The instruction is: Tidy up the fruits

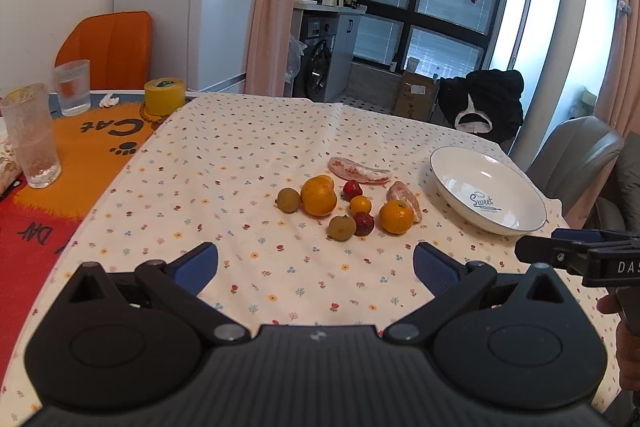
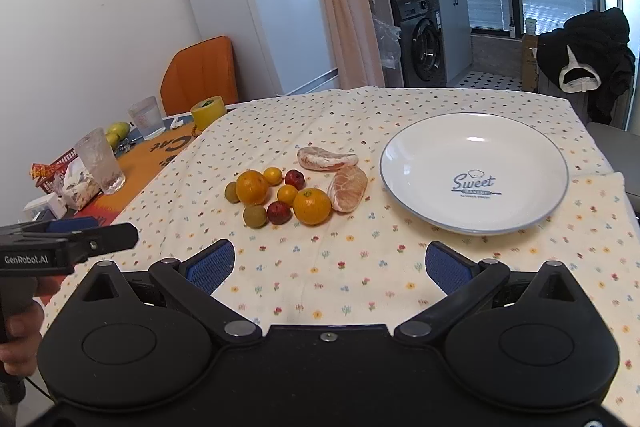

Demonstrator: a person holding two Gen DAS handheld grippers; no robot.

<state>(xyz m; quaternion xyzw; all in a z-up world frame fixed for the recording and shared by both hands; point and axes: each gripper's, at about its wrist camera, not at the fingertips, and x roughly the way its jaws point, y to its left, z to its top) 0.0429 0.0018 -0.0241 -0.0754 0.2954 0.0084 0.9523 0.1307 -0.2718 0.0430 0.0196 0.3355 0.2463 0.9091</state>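
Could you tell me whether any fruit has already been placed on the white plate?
No, the white plate holds nothing, and all the fruit lies on the tablecloth to its left.

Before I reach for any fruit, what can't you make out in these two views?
- Small orange fruit, left wrist view: mostly hidden behind the large orange.
- Pears, right wrist view: partly behind a textured glass; count unclear.
- Small print under "Sweet" on the plate: too small in both views.
- Right gripper's jaws, left wrist view: cut off by the right edge.
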